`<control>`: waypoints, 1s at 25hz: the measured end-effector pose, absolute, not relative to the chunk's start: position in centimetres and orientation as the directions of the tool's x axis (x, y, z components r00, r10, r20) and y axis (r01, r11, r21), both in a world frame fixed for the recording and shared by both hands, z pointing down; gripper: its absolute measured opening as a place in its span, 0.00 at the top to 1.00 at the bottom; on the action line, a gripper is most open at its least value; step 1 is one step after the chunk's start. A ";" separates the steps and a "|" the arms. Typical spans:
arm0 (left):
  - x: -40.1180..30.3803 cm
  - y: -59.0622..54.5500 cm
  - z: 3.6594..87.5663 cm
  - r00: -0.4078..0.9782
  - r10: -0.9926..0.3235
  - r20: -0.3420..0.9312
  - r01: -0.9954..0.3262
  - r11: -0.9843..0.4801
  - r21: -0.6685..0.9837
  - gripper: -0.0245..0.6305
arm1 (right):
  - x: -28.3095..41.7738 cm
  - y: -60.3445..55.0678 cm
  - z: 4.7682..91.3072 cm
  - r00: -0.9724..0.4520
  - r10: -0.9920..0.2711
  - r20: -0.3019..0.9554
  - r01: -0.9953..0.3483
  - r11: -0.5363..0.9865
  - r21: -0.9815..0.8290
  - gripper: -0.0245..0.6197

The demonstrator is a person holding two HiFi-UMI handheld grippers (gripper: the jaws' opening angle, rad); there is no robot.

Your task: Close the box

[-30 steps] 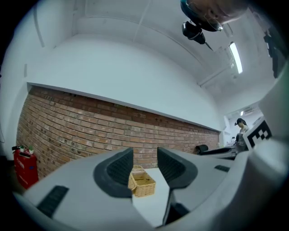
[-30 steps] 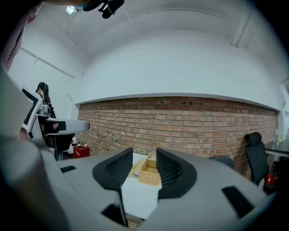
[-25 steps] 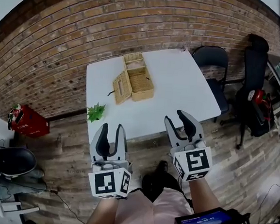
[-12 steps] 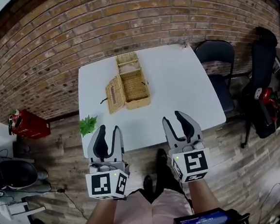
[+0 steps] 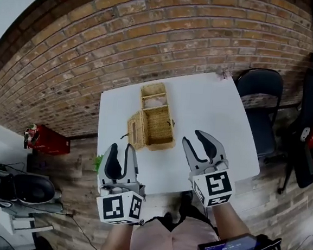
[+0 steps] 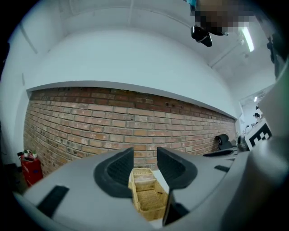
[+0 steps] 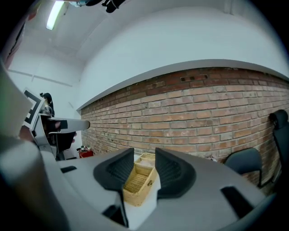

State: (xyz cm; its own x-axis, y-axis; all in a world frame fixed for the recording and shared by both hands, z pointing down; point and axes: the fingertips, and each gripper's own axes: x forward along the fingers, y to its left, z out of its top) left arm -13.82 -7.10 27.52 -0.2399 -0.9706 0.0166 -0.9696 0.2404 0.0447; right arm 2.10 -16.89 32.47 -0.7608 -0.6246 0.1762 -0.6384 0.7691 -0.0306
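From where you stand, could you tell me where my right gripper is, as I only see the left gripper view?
Observer: In the head view the right gripper sits over the table's near part, right of the wicker box, fingers apart and empty.
Operator: Thanks; is anything beside my left gripper?
Observer: A small green plant shows at the table's left edge, just left of the left gripper.

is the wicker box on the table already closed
No, the wicker box stands open on the white table, with one lid flap folded out to its side.
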 end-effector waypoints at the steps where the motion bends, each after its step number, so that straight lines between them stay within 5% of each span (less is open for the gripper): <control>1: -13.9 -7.6 27.0 -0.252 -0.968 0.004 -0.967 0.252 0.045 0.70 | 1.9 -17.6 32.1 -0.770 -0.615 0.170 -0.628 0.778 -0.027 0.73; 11: -15.9 -10.0 23.7 -0.351 -0.933 -0.081 -0.936 0.351 0.019 0.71 | -1.4 -21.3 29.8 -0.840 -0.530 0.111 -0.534 0.845 -0.009 0.73; 25: -20.6 -11.2 30.3 -0.382 -0.923 0.058 -0.918 0.386 0.096 0.70 | -5.0 -22.7 33.9 -0.837 -0.494 0.236 -0.515 0.856 -0.033 0.74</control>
State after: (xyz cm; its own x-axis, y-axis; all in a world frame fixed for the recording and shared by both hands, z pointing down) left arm -20.59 -11.18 30.33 -0.3816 -0.9225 0.0577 -0.9176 0.3856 0.0962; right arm -5.00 -22.74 33.86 -0.8367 -0.4944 0.2356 -0.5153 0.8564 -0.0328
